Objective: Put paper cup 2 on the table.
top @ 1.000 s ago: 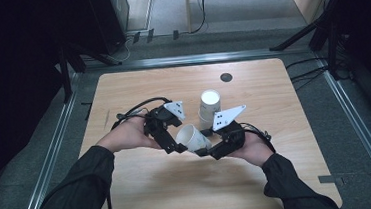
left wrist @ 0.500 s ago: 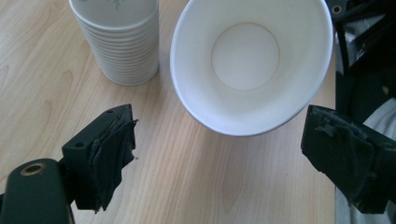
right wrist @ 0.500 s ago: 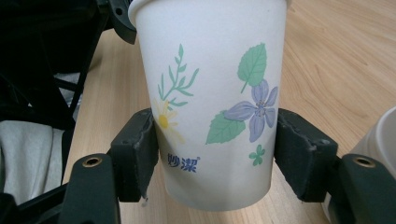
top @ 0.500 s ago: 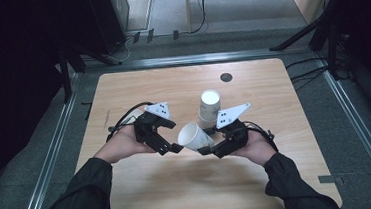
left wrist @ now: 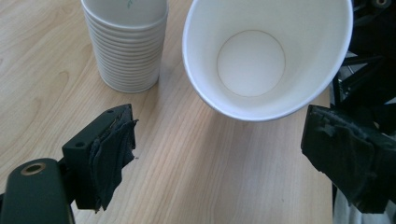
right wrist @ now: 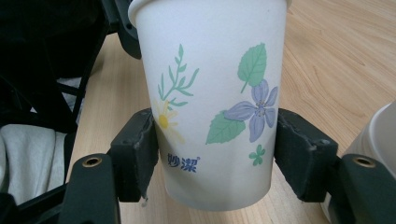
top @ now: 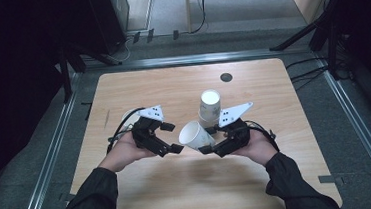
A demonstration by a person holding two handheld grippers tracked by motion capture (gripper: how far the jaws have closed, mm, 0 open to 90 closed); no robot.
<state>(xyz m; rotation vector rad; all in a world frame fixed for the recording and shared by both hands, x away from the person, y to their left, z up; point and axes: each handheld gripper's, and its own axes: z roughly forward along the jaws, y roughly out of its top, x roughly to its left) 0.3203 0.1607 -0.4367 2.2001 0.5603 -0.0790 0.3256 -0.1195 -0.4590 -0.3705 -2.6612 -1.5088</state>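
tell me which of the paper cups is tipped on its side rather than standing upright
The single cup clamped in the right gripper, mouth facing the left gripper. The others sit nested in an upright stack on the table.

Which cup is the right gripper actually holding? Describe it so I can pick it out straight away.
Start at the wooden table and find the upright stack of paper cups near its middle. Just in front, the single paper cup sits clamped in the right gripper. Unlike the stack, it lies tipped, its empty mouth facing the left gripper.
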